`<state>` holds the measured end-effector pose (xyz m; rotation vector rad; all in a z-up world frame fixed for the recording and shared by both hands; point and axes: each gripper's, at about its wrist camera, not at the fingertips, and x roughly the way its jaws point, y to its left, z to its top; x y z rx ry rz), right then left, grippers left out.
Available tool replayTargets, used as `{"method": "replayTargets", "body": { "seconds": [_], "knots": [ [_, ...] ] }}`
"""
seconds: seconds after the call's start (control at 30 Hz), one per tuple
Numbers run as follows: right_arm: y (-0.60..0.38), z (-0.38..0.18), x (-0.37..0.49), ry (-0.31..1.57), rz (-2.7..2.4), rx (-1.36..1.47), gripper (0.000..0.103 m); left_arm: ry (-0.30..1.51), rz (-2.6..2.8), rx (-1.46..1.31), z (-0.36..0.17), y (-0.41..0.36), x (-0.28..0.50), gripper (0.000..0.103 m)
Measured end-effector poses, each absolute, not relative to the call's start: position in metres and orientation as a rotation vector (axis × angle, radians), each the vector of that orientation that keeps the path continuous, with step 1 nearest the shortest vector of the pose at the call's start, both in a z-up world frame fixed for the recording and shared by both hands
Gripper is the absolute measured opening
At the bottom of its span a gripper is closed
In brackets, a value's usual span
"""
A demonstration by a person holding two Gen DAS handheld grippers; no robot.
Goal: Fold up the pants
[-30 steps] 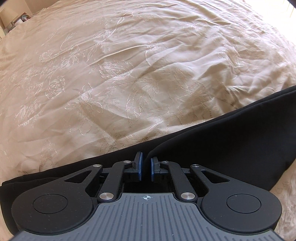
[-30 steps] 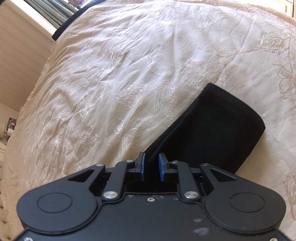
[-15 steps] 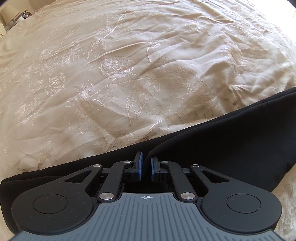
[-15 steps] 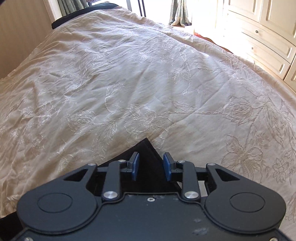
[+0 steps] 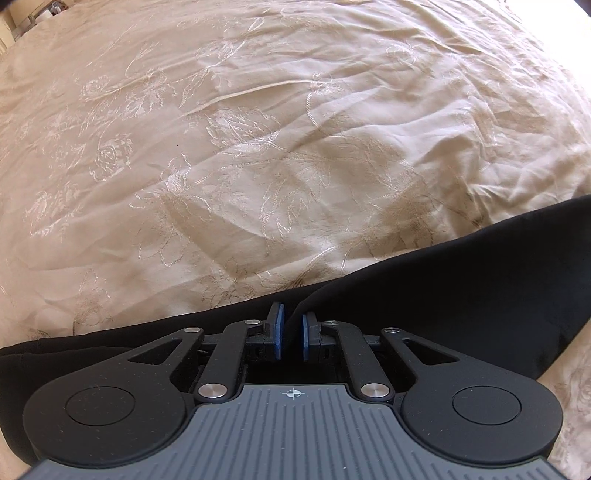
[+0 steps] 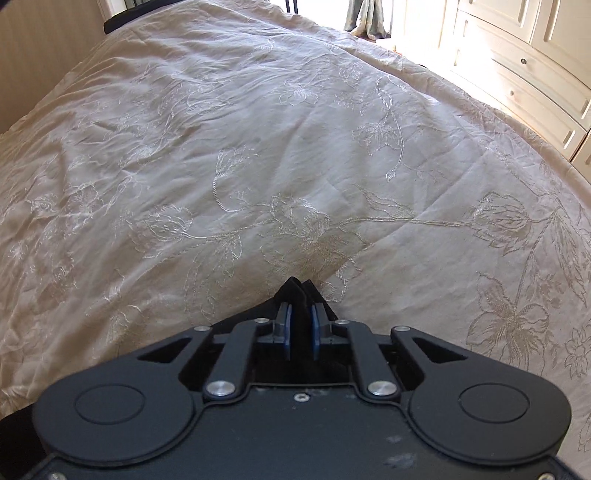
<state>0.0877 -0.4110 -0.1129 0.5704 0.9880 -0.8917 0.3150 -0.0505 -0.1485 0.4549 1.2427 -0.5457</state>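
Black pants lie on a cream embroidered bedspread. In the left wrist view the dark cloth runs across the bottom from left to right. My left gripper is shut on a fold of the pants' edge. In the right wrist view only a small peak of the black pants shows above the fingers. My right gripper is shut on that corner of cloth. The rest of the pants is hidden under the gripper body.
The bedspread fills both views. White drawers and cupboards stand past the bed's right edge. A dark item lies at the far end of the bed, with curtains beyond.
My right gripper swung away from the folded leg end to a corner, opened wider, then shut on it. My left gripper has held its grip, barely moving.
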Motion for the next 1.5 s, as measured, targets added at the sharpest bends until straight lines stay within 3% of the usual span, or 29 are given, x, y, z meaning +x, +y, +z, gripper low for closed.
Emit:
{"method": "replayTargets", "body": {
  "seconds": [0.03, 0.1, 0.17, 0.23, 0.6, 0.8, 1.07, 1.5],
  "knots": [
    [-0.411, -0.113, 0.088, 0.991, -0.895, 0.566, 0.015, 1.255, -0.550, 0.422, -0.144, -0.047, 0.319, 0.010],
    [-0.413, -0.112, 0.088, 1.006, -0.914, 0.569, 0.027, 1.267, -0.560, 0.383, -0.137, -0.041, 0.324, 0.012],
    [-0.416, -0.111, 0.087, 1.009, -0.915, 0.591, 0.028, 1.251, -0.553, 0.375, -0.126, -0.038, 0.327, 0.024],
    [-0.416, -0.108, 0.084, 1.007, -0.919, 0.594, 0.028, 1.217, -0.542, 0.395, -0.114, -0.037, 0.328, 0.028],
    [-0.367, -0.042, 0.069, 0.812, -0.830, 0.492, 0.028, 1.132, -0.388, 0.433, -0.061, -0.009, 0.320, 0.029],
    [-0.301, -0.030, 0.066, 0.796, -0.594, 0.519, 0.029, 1.223, -0.313, 0.400, -0.077, 0.033, 0.259, 0.029],
    [-0.169, -0.048, 0.078, 0.930, -0.276, 0.551, 0.030, 1.284, -0.294, 0.400, -0.108, 0.085, 0.201, 0.029],
    [-0.017, -0.084, 0.119, 1.097, -0.200, 0.472, 0.030, 1.234, -0.348, 0.409, -0.136, 0.155, 0.285, 0.028]
  ]
}}
